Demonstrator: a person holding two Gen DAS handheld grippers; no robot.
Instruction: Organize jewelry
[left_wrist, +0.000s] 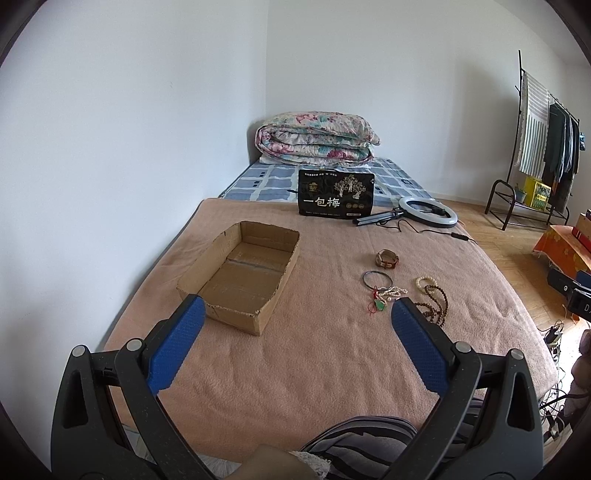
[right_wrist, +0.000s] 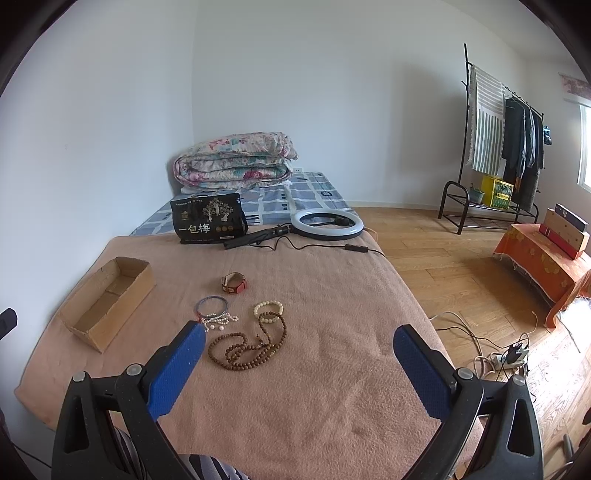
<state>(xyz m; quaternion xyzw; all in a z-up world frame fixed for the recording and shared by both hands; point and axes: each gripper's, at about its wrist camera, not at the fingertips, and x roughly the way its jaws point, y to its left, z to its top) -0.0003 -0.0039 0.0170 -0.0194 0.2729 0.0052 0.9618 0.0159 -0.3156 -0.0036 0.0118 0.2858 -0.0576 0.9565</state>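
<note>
Cardboard box (left_wrist: 240, 275), left on the bed's pink blanket (right_wrist: 314, 369): empty. Right of it, unsorted: watch (right_wrist: 233, 283), bangle (right_wrist: 211, 305), pearl strand (right_wrist: 220, 320), cream bead bracelet (right_wrist: 268, 308), wooden bead necklace (right_wrist: 247, 347). Left claw (left_wrist: 297, 315) and right claw (right_wrist: 299, 341): jaws apart, holding nothing. Nothing boxed yet.

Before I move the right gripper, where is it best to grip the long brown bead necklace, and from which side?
The long brown bead necklace lies flat in loose loops on the pink blanket. Probably come straight down with the open right gripper and pinch its near strands, where they bunch, away from the white bead bracelet.
</note>
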